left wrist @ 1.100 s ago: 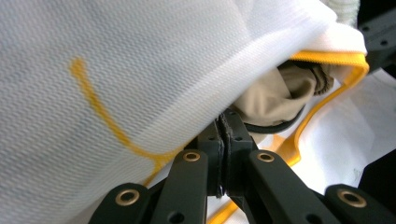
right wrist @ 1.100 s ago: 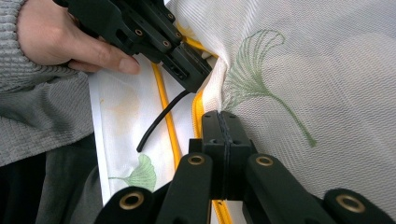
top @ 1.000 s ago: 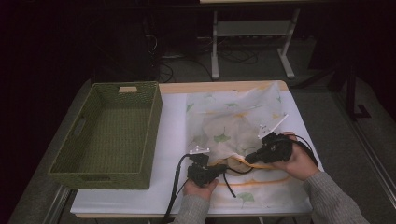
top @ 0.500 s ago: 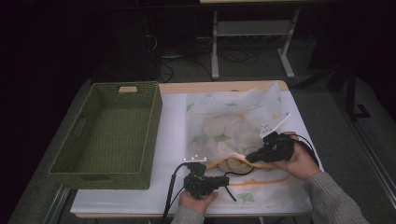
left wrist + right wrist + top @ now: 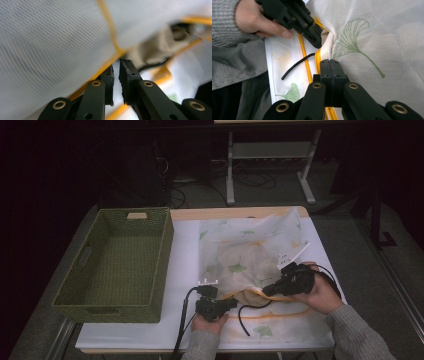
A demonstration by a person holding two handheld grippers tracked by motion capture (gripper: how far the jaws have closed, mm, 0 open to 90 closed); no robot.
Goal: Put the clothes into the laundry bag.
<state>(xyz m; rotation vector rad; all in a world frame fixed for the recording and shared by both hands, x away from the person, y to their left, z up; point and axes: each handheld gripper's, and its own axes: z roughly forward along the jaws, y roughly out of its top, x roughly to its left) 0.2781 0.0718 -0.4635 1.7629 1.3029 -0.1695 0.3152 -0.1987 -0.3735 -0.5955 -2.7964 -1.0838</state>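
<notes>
In the high view, a white mesh laundry bag with green leaf prints and an orange zipper edge lies across the centre and right of the table, with beige clothing visible through the mesh. A green woven basket stands at centre left, just beside the bag. The left gripper sits at lower centre, its tips at the bag's near orange edge; the left hand holds it from below. The right gripper sits at lower right, its tips on the same edge, held by the right hand. A loose black cable end lies on the fabric between them. In the left gripper view, the two black jaws rise from the bottom centre with a narrow gap between them, having just been opening; the orange zipper edge crosses just above and left of the tips, and nothing is pinched between the pads. In the right gripper view, the jaws stand pressed together at centre, clamped on the orange edge where the mesh gathers; the other gripper shows at upper left, its tip against the same fold.
</notes>
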